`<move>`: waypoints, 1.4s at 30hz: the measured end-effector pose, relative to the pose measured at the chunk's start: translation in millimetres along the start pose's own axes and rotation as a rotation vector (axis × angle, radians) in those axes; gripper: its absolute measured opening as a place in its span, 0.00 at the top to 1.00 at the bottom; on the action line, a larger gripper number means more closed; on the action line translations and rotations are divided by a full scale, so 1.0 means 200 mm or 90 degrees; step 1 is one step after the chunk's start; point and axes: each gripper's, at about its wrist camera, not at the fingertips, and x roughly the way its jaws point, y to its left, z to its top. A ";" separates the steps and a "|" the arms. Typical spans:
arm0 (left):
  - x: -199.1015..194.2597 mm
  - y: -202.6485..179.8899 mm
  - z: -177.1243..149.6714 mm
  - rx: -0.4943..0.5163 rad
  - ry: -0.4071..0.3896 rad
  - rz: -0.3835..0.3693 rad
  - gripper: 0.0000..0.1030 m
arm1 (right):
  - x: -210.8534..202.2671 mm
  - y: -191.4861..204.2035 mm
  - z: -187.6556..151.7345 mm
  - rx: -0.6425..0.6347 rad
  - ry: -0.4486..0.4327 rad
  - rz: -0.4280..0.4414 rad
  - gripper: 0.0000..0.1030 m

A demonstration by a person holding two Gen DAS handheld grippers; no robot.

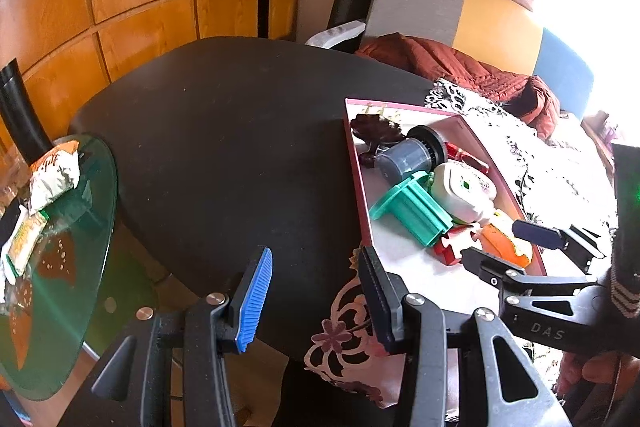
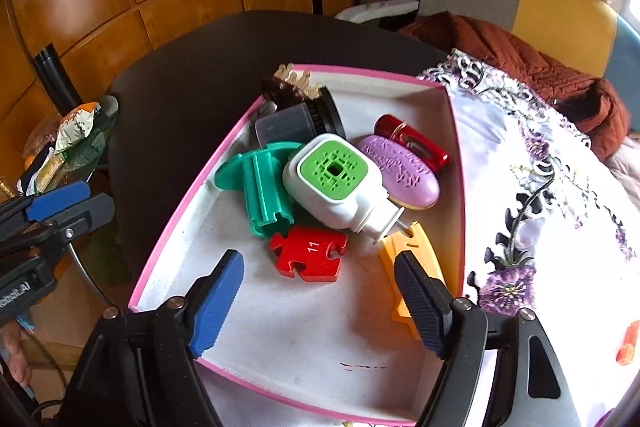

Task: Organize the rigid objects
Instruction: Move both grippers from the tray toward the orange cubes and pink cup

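the black table (image 1: 224,131) carries a pink-rimmed box (image 2: 180,215) at its right edge, partly on a flowered cloth (image 2: 532,187). my right gripper (image 2: 320,303) hangs released over the near part of the box, grasping nothing. my left gripper (image 1: 316,299) is released too, over the table's near edge. in the box lie a teal holder (image 2: 260,187), a white plug-in with green top (image 2: 332,183), a purple soap (image 2: 404,171), an orange piece (image 2: 408,255) and a red puzzle piece (image 2: 308,255).
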 end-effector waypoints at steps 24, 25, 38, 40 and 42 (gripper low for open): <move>-0.06 -0.22 -0.01 0.090 0.001 -0.033 0.56 | -0.35 -0.42 -0.10 0.096 -0.065 -0.077 0.15; -0.07 -0.24 -0.01 0.095 0.002 -0.035 0.56 | -0.36 -0.46 -0.11 0.106 -0.066 -0.086 0.15; -0.07 -0.55 -0.01 0.192 0.005 -0.096 0.56 | -0.75 -1.21 -0.42 0.292 -0.091 -0.287 0.15; -0.06 -0.62 -0.01 0.215 0.008 -0.115 0.56 | -0.84 -1.37 -0.51 0.368 -0.110 -0.330 0.15; -0.05 -0.70 -0.01 0.234 0.014 -0.138 0.56 | -0.94 -1.52 -0.61 0.447 -0.135 -0.383 0.15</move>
